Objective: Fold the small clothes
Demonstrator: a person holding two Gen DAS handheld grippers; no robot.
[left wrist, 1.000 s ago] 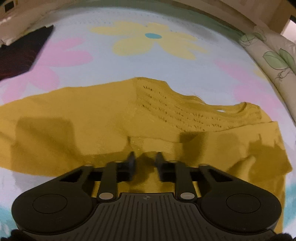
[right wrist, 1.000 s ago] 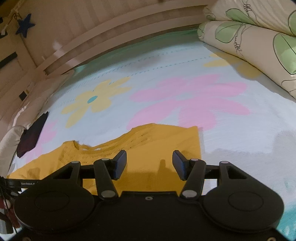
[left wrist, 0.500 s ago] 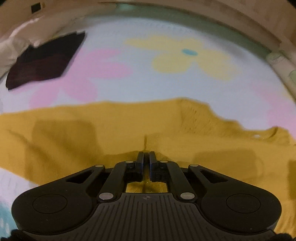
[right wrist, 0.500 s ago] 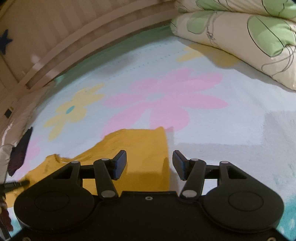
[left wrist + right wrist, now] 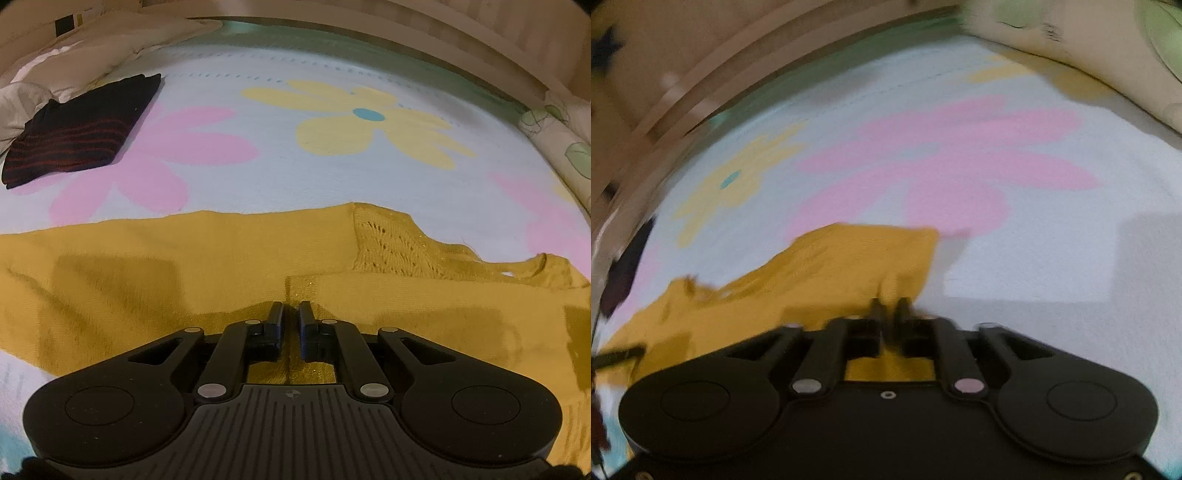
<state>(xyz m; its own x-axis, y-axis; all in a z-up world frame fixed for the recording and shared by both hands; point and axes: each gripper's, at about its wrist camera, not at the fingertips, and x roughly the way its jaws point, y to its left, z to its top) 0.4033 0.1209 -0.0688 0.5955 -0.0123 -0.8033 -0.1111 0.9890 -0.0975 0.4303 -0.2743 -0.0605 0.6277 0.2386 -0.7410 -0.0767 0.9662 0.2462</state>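
A mustard-yellow knit top (image 5: 229, 258) lies spread on the flowered bed sheet (image 5: 332, 173); its lacy yoke and neckline (image 5: 406, 247) show to the right. My left gripper (image 5: 291, 314) is shut on a fold of the top's near edge. In the blurred right wrist view the same yellow top (image 5: 831, 266) lies left of centre, and my right gripper (image 5: 888, 310) is shut on the fabric near its right corner.
A folded dark garment with red stripes (image 5: 81, 129) lies at the far left of the bed. A leaf-print pillow (image 5: 561, 147) lines the right side, also seen in the right wrist view (image 5: 1108, 48). A wooden bed rail (image 5: 701, 85) runs along the back.
My left gripper closed on the top's near edge about half a second ago and still holds it. My right gripper went from wide open to shut on the top's corner.
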